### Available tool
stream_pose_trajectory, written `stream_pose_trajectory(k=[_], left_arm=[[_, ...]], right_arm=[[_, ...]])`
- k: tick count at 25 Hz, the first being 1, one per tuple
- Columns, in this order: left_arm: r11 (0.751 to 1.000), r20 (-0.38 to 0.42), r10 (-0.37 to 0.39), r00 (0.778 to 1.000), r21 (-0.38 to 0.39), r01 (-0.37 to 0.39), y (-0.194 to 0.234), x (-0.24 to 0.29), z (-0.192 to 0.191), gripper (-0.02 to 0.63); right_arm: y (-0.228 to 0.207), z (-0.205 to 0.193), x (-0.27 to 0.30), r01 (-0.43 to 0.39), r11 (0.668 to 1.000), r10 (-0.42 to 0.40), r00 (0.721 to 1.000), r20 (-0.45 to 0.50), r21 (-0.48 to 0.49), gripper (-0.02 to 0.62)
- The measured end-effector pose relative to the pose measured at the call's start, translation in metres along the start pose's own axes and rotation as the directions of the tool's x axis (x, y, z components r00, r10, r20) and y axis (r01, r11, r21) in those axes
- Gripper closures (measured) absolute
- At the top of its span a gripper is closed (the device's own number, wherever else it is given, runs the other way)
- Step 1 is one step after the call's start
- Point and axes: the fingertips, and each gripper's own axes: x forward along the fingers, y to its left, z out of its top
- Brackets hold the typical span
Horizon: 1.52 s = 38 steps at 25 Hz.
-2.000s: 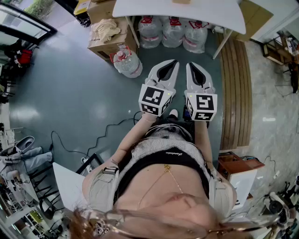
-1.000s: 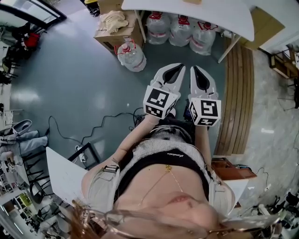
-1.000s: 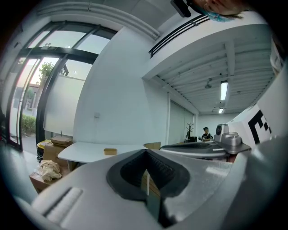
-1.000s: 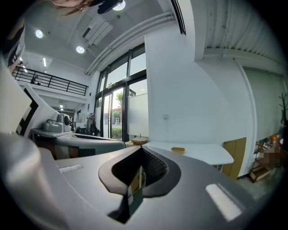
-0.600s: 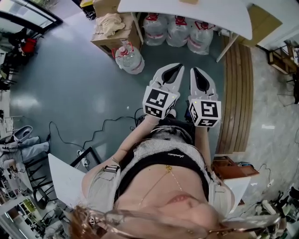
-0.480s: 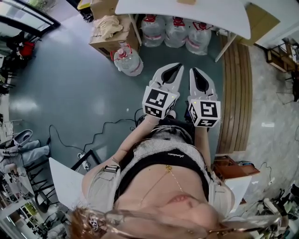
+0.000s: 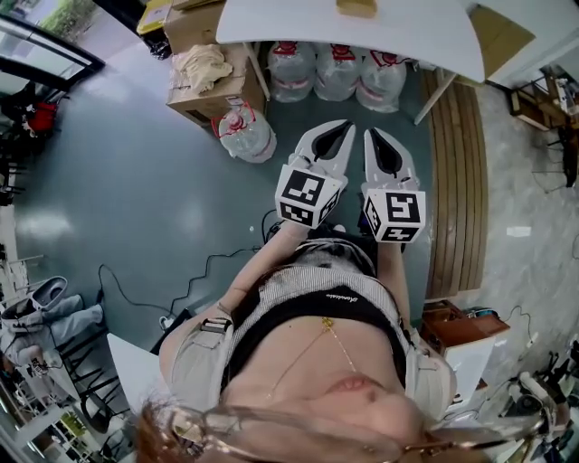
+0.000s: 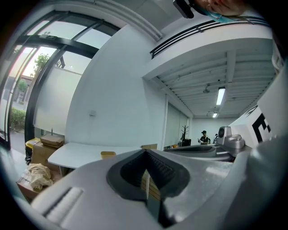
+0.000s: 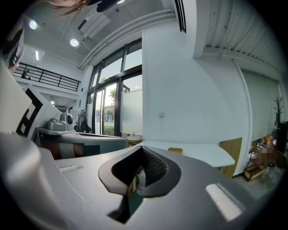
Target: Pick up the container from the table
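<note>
A small tan container (image 7: 355,7) sits on the white table (image 7: 416,36) at the top of the head view. It also shows far ahead in the left gripper view, the container (image 8: 108,154) on the tabletop (image 8: 76,155), and in the right gripper view, the container (image 9: 175,150). My left gripper (image 7: 338,125) and right gripper (image 7: 370,132) are held side by side over the floor, well short of the table, both pointing toward it. Each has its jaws closed together with nothing between them. The same closed tips show for the left gripper (image 8: 145,151) and the right gripper (image 9: 142,147).
Three large water jugs (image 7: 335,68) stand under the table; another jug (image 7: 244,134) lies on the floor to the left. A cardboard box with cloth on it (image 7: 204,70) is beside them. A slatted wooden platform (image 7: 457,172) runs along the right. Cables (image 7: 194,271) cross the floor.
The table and jugs have drifted nearer and lower in the head view, and the tan container now shows at the top edge. Both grippers stay shut, side by side.
</note>
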Motion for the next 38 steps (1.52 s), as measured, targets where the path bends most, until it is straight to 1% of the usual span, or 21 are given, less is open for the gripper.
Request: stream_pose_trajectory(k=[3,6,9,15,19,23,27,33,38], left_arm=[[1.000,-0.003,-0.013,1.000,-0.014,0.013,0.019,0.005,0.002,0.605],[1.000,-0.006,-0.025,1.000,-0.008,0.025,0.035,0.010,0.002,0.605],[1.000,-0.010,-0.023,1.000,0.003,0.023,0.052,0.014,0.003,0.605],[1.000,-0.014,-0.012,1.000,-0.005,0.012,0.085,0.015,0.007,0.605],[0.999,-0.021,-0.026,0.999,-0.020,0.026,0.097,0.013,0.002,0.605],[0.999,-0.020,-0.035,0.999,-0.024,0.034,0.103,0.011,0.006,0.605],[0.999,-0.015,-0.023,1.000,-0.029,0.022,0.112,0.011,0.009,0.605],[0.999,-0.016,0.016,1.000,-0.048,-0.017,0.130,0.015,0.009,0.605],[0.998,-0.010,0.030,1.000,-0.060,-0.030,0.141,0.031,0.010,0.605]], right_arm=[[0.005,0.002,0.020,0.002,1.000,-0.002,1.000,-0.003,0.001,0.572],[0.009,0.003,0.039,0.008,1.000,-0.008,1.000,-0.007,0.001,0.572],[0.012,0.004,0.057,0.012,1.000,-0.012,1.000,-0.013,-0.003,0.572],[0.022,0.009,0.083,0.016,1.000,-0.017,1.000,-0.019,-0.018,0.572],[0.028,0.007,0.092,0.026,0.999,-0.026,0.999,-0.024,-0.021,0.572],[0.034,0.010,0.097,0.029,0.999,-0.030,0.999,-0.030,-0.028,0.572],[0.038,0.014,0.107,0.017,0.999,-0.019,0.999,-0.042,-0.051,0.571],[0.043,0.016,0.126,-0.025,0.998,0.022,0.999,-0.046,-0.063,0.572],[0.032,0.014,0.143,-0.041,0.998,0.039,0.998,-0.046,-0.052,0.572]])
